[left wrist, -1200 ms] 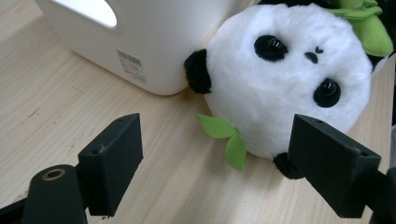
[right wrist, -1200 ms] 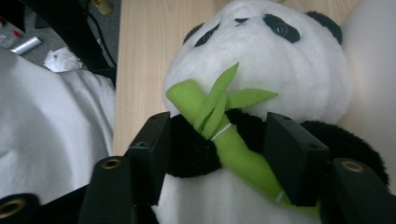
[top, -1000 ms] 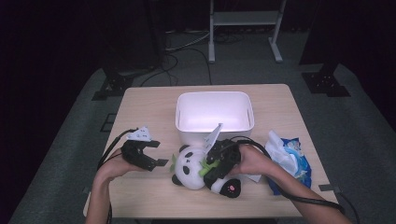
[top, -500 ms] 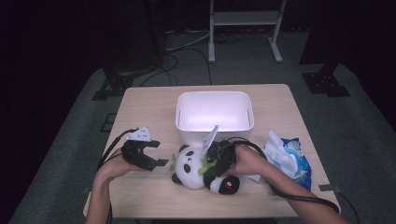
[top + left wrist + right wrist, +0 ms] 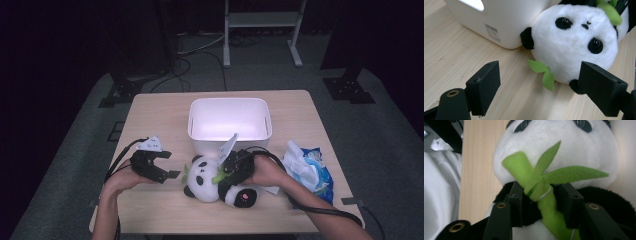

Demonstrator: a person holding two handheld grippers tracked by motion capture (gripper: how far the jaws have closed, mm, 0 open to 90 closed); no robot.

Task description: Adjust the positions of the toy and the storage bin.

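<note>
The right gripper [image 5: 226, 175] sits over the panda [image 5: 215, 179] at lower centre of the high view, and its jaws have just been closing. In the right gripper view the 2 black jaws now stand on either side of the green bamboo stalk [image 5: 546, 202] stitched to the panda's chest, with the black fur of the body bunched between them. They look close to the stalk and the plush, but I cannot tell whether the pads already press on it or only flank it. Compared with the picture from 1 second ago, the gripper has barely shifted over the toy and the panda lies in the same spot, so this reads as a grip being taken, not a lift begun.

The left gripper [image 5: 159, 169] rests at lower left of the high view, just left of the panda's head. Its jaws are spread with only bare table [image 5: 451, 50] between them, and it has not moved from where it was 1 second ago. In its own view the panda's face fills the upper right, touching the white bin [image 5: 506, 20] at upper left.

The panda lies on the table directly in front of the bin [image 5: 230, 122], whose inside looks bare. A blue and white packet [image 5: 310, 170] lies to the right. My judgement: the closing marks the start of the pick, and the likely destination is the bin. A hold on stalk and fur alone may let the toy hang or slip.
</note>
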